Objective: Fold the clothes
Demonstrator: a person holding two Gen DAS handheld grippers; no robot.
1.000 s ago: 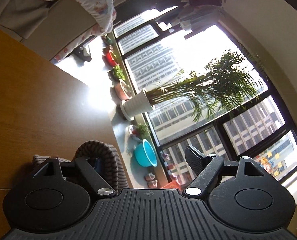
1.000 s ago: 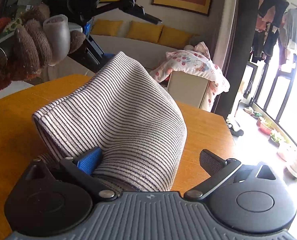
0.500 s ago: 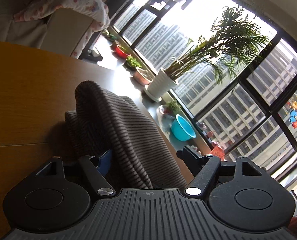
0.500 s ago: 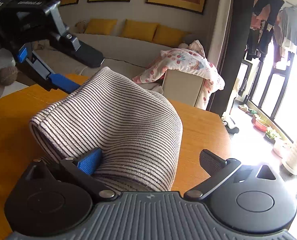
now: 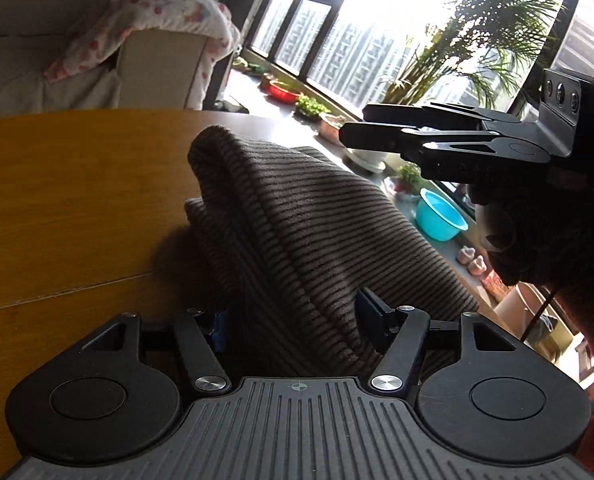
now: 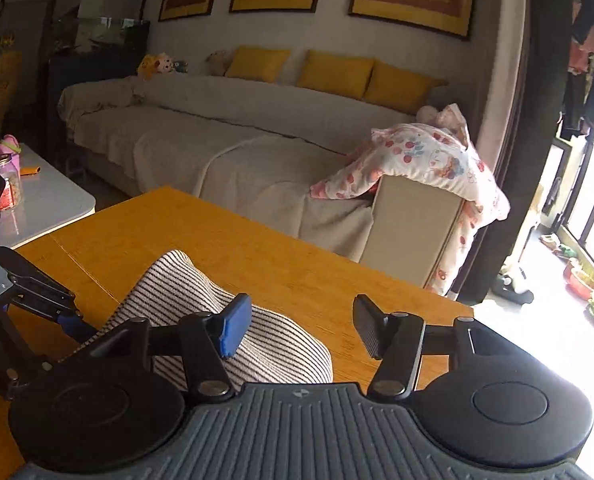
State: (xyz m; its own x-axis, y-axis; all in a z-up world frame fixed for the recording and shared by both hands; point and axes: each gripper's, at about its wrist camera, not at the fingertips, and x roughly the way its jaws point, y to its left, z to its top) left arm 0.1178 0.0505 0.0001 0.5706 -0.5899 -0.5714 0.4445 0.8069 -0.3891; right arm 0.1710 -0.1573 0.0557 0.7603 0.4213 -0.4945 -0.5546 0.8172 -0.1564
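A striped knit garment (image 5: 317,216) is seen bunched in a soft mound on the wooden worktop (image 5: 65,184); fine dark and pale stripes are carried across its ribbed fabric; in the left wrist view it is raised into a rounded ridge at its far end, with a lower fold tucked beneath on the left; in the right wrist view the same garment (image 6: 177,288) is shown lying low near the worktop's near edge, folded over itself.

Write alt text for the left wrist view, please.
The left gripper closes on a bunched striped garment lying on a wooden table. The right gripper hovers above it, before sunlit windows and a potted palm.
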